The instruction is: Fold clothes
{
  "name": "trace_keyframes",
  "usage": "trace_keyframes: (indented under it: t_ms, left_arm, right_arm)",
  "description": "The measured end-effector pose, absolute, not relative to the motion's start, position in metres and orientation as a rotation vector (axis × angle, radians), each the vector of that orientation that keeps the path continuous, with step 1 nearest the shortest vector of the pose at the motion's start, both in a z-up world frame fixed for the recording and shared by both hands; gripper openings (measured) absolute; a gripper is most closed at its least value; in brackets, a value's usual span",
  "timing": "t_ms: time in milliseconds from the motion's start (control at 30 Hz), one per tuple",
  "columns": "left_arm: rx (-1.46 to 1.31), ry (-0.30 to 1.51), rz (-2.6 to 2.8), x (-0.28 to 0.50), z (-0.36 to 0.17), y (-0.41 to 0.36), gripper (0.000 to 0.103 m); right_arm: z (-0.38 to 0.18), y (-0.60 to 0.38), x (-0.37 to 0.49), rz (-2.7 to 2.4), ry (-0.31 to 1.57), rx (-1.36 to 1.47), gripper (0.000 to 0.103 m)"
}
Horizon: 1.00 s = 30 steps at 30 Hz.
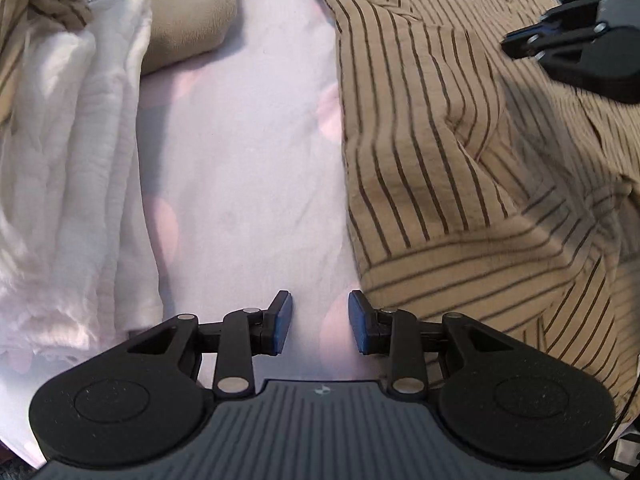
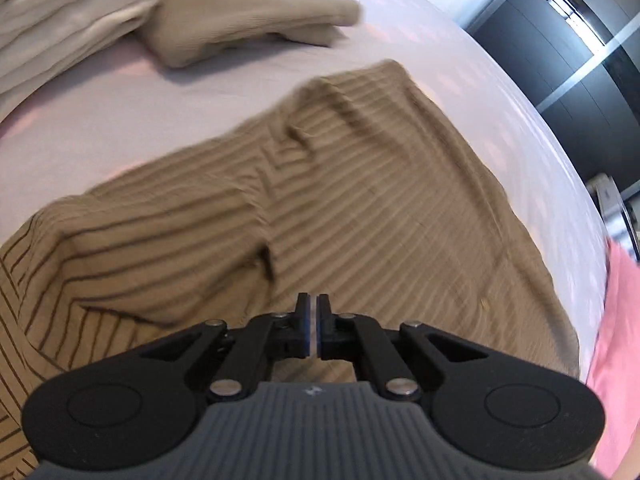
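Tan striped shirt [image 1: 460,152] lies spread on the bed [image 1: 240,160], right of the left gripper [image 1: 320,322], whose fingers stand apart over bare sheet. In the right wrist view, the right gripper [image 2: 313,328] hangs over the shirt, fingers together, nothing between them.

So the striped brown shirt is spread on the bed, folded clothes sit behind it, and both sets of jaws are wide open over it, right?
Not quite. Only the left gripper has its jaws apart, and it hangs over bare sheet beside the striped shirt. The right wrist view shows the right gripper with jaws shut and nothing between them. The shirt is spread out, with folded clothes behind it.
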State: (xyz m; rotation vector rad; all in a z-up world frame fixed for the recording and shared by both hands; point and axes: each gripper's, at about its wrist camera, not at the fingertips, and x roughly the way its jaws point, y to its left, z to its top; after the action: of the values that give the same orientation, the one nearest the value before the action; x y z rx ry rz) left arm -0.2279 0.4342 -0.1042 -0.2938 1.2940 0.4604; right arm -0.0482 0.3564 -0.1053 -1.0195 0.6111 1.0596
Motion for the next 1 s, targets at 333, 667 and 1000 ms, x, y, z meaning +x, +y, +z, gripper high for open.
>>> trace_keyframes:
  t_ms: [333, 667, 1000]
  left_arm:
    - [-0.223, 1.293, 0.455, -0.237, -0.104, 0.422, 0.030]
    - [-0.208, 1.289, 0.461, -0.244, -0.103, 0.413, 0.031]
    - [-0.141, 1.305, 0.426, -0.248, -0.109, 0.404, 0.031]
  right_arm:
    - [-0.091, 0.321, -0.076, 1.271, 0.945, -0.705, 0.028]
    - [-0.110, 0.307, -0.078, 1.211, 1.049, -0.588, 0.002]
    - [-0.118, 0.280, -0.072, 1.065, 1.153, -0.593, 0.002]
